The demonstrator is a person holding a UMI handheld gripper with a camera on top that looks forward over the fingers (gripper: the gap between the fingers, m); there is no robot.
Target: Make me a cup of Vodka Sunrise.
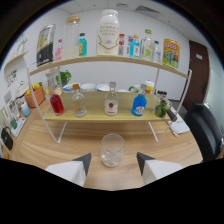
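A clear glass tumbler [112, 149] stands on the wooden table just ahead of my gripper [113, 163], whose two fingers are spread wide with nothing between them. Beyond the glass, the lower shelf of a wooden rack holds a bottle of red liquid [56, 102], a clear bottle [78, 102], a clear bottle with a red label [111, 100], a bottle of blue liquid [139, 103] and a dark green bottle [161, 106].
The upper shelf [107, 61] carries several more bottles and cartons, among them a large white bottle [107, 32]. The rack's white wire legs [54, 131] stand on the table. A dark chair [206, 127] is at the right; boxes crowd the left.
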